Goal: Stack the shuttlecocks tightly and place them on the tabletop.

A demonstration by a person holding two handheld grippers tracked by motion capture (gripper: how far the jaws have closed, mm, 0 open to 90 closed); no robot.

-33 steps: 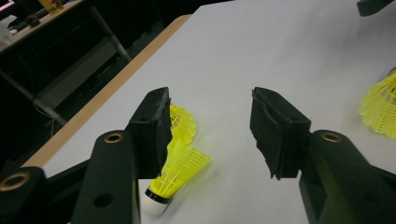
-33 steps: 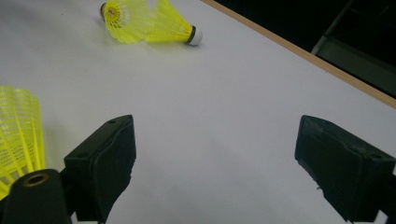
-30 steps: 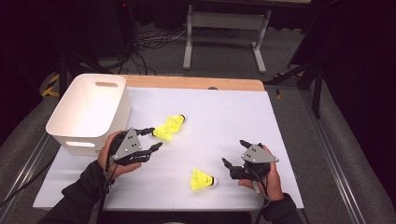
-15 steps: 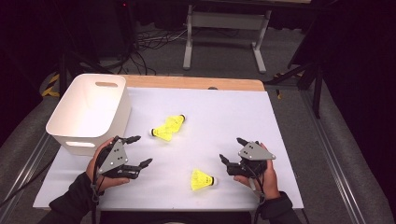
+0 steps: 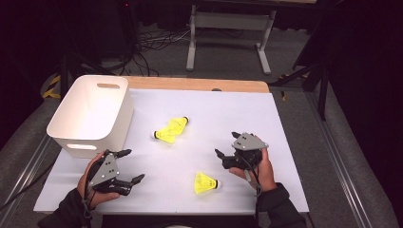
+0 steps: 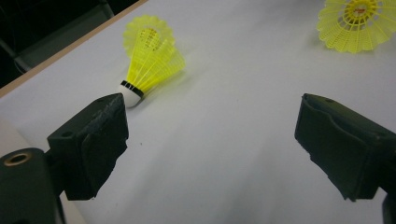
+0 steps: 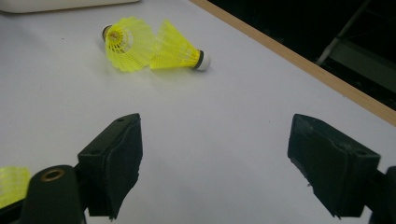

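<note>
Nearest the hands, a single yellow shuttlecock (image 5: pixel 205 183) lies on its side on the white bench (image 5: pixel 228 114), between the two hands and closer to the right one. Farther up the bench, two more shuttlecocks (image 5: pixel 171 130) lie touching each other, just beside the white bin (image 5: pixel 90 114) at the bench's left end. The right tongs (image 5: pixel 227 145) hover just above and to the right of the single shuttlecock, held in a hand (image 5: pixel 259 166) that comes in from the bottom edge, wrist bent so the jaws point leftward across the bench. Their jaws stand wide apart with nothing between them. The left tongs (image 5: pixel 131 165) sit low at the front left corner, jaws aimed rightward; they have just been opening and stand wide, empty.
</note>
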